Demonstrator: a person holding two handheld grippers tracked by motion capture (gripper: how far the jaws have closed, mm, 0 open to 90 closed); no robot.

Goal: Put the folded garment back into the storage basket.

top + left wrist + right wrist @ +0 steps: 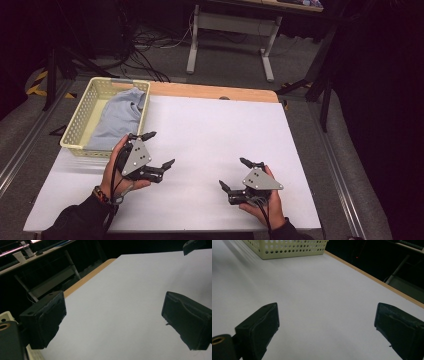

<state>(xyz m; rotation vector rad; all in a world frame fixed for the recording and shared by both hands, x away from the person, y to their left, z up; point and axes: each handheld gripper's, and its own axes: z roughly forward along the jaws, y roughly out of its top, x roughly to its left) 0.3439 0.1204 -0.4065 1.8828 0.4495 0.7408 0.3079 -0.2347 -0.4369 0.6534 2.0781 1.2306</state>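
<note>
Left gripper [159, 149]: held in the person's left hand [116, 167] over the white bench [215, 135], just beside the near right corner of the basket; fingers [45, 320] spread wide apart, nothing between them.
Right gripper [235, 174]: held in the right hand [265, 202] near the bench's front edge, well apart from the left gripper; fingers [259, 327] wide apart and empty, bare bench surface between them.
Basket [80, 122]: pale yellow, perforated walls, standing at the far left corner of the bench; its wall also appears in the right gripper view [287, 248].
Cloth [117, 117]: light grey-blue garment lying crumpled inside the basket, one fold draped up against the far right wall.
Bench edge [215, 91]: a wooden strip runs along the far side.
</note>
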